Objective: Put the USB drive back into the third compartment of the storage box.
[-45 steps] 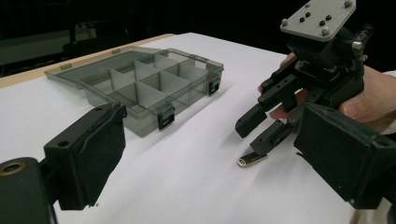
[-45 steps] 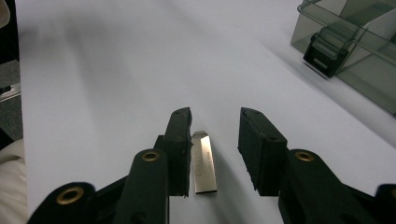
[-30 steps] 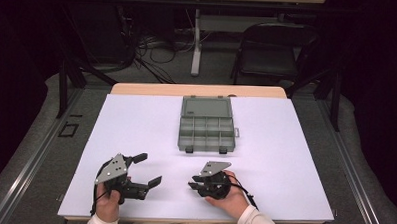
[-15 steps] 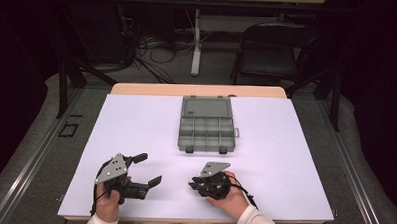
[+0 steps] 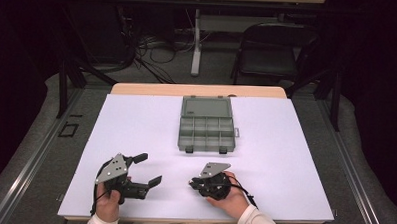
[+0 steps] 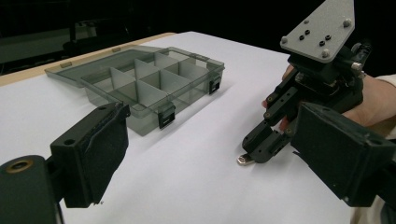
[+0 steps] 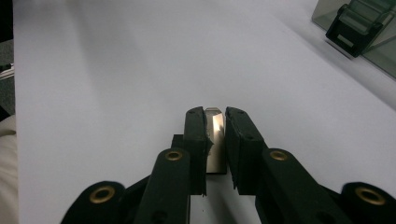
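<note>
The small metal piece [image 7: 214, 140] is largely hidden between the pads of the right gripper [image 7: 215, 122]; in the right gripper view a bright, flat sliver with a bevelled tip is seen, and what kind of part it is cannot be told. In the left gripper view just its pale end [image 6: 243, 159] is seen poking out below the right gripper [image 6: 261, 148], right at the white table cover [image 6: 196, 186]. In the high view the piece is too small to be made out under the right gripper [image 5: 193, 182].

The right gripper is clenched on the metal piece, its jaws drawn nearly together with the piece pinched between the pads. The jaws have just been closing, with the piece between them. It is held low near the front edge of the table, tips on or just above the cover; which cannot be told.

The left gripper [image 5: 150, 169] is released, its jaws spread wide with nothing between them, and it is held by the left hand [image 5: 108, 201] over the cover, well apart from the right gripper.

The grey compartment box [image 5: 206, 133] lies open farther back, its lid folded flat behind it.

Against the earlier frames, both hands and the box are seen in the same places.
</note>
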Demonstrator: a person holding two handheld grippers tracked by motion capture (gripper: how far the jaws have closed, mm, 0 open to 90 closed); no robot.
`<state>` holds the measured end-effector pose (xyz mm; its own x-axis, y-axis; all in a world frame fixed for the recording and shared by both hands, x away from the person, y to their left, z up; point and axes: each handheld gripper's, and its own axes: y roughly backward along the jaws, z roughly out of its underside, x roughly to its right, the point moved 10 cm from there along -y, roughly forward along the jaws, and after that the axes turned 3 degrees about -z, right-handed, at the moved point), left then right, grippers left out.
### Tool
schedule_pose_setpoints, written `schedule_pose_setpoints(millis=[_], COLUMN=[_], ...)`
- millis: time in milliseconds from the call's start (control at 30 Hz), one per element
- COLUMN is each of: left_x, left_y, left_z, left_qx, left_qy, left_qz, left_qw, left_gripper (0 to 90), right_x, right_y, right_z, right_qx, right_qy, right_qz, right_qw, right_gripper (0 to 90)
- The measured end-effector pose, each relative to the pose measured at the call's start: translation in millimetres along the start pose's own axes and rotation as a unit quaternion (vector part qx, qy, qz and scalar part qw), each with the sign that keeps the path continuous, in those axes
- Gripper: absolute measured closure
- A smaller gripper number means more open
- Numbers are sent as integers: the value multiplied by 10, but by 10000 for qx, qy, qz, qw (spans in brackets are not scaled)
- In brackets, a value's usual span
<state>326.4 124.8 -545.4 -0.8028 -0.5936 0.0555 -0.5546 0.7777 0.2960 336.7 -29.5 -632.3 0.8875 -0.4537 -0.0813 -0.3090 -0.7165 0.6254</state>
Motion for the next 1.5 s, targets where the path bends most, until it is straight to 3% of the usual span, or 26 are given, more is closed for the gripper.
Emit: schedule_pose_setpoints(millis=[633, 1300, 1500], left_x=[-14, -8, -28], left_y=[-6, 3, 2], left_z=[-3, -5, -8], left_qx=[42, 27, 57], left_qy=[23, -8, 35], left_qz=[-86, -52, -134], left_qw=[10000, 10000, 9999], left_gripper=[110, 110, 114], right_x=[-10, 37, 76], right_y=[9, 142, 192], right_z=[-6, -85, -116], right_qx=[2, 220, 314], right_qy=[71, 40, 13], right_qz=[-21, 68, 110], right_qw=[10000, 9997, 9994], right_gripper=[797, 797, 797])
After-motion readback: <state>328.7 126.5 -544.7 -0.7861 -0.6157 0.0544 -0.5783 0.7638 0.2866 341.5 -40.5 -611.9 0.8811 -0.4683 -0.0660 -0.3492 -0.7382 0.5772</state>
